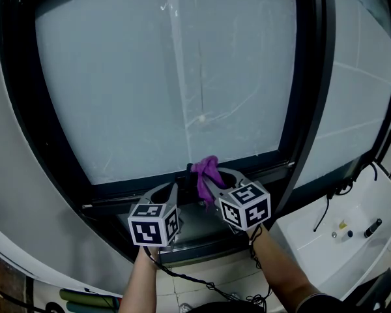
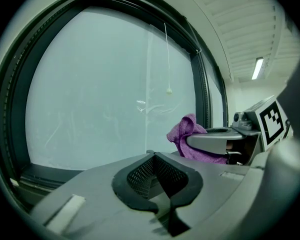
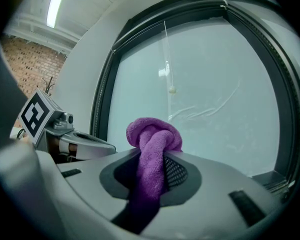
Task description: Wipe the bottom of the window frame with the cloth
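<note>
Currently, the purple cloth (image 3: 152,149) is pinched between the jaws of the right gripper (image 1: 210,182). It is bunched into a rounded knot beyond the jaw tips, and the rest is drawn back between the two pads. In the head view, the cloth is positioned just above the bottom rail of the black window frame (image 1: 133,188), near the middle of the rail; contact with the rail cannot be confirmed.

The left gripper (image 2: 151,155) is held just to the left of the right gripper, with its jaws pressed together at the tips and nothing seen between them. Both grippers are pointed toward the frosted glass pane (image 1: 137,77), and their marker cubes are placed side by side at the near edge of the sill.

A thin cord ending in a small bead (image 1: 201,118) is seen hanging in front of the pane. A white tray (image 1: 313,240) with black cables is located at the near right.
</note>
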Action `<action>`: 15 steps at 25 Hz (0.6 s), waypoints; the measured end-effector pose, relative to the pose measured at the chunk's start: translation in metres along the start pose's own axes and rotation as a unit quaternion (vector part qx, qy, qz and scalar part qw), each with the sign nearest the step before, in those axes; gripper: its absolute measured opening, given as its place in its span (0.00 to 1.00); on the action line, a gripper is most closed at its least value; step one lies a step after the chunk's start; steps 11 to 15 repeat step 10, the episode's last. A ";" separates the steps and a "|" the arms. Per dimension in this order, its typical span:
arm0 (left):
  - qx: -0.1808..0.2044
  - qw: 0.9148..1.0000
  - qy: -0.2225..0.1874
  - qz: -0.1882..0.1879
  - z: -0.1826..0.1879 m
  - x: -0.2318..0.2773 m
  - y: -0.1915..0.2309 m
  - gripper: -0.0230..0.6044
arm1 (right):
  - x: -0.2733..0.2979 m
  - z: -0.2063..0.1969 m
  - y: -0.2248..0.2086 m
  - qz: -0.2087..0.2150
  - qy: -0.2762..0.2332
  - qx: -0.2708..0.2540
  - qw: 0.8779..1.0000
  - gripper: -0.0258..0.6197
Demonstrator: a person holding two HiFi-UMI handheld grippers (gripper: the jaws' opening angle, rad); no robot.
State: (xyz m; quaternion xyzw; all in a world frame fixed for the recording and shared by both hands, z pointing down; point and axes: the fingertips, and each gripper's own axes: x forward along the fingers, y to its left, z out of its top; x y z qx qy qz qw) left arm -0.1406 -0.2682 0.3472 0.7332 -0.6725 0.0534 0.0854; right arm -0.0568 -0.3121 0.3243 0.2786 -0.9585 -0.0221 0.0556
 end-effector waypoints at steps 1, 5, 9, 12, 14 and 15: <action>0.000 1.000 0.000 0.000 0.000 0.000 0.000 0.04 | 0.000 0.000 0.000 0.000 0.000 0.000 1.000 0.18; 0.000 1.000 0.000 -0.001 0.000 0.001 0.000 0.04 | 0.001 -0.001 -0.001 -0.001 0.002 0.001 1.000 0.18; 0.001 1.000 0.000 -0.001 0.000 0.003 0.000 0.04 | 0.001 -0.001 -0.002 -0.001 0.002 0.001 1.000 0.18; 0.001 1.000 0.000 -0.001 0.000 0.003 0.000 0.04 | 0.001 -0.001 -0.002 -0.001 0.002 0.000 1.000 0.18; 0.001 1.000 0.000 -0.001 0.000 0.003 0.000 0.04 | 0.001 -0.001 -0.002 -0.001 0.002 0.000 1.000 0.18; 0.001 1.000 0.000 -0.001 0.000 0.003 0.000 0.04 | 0.001 -0.001 -0.002 -0.001 0.002 0.000 1.000 0.18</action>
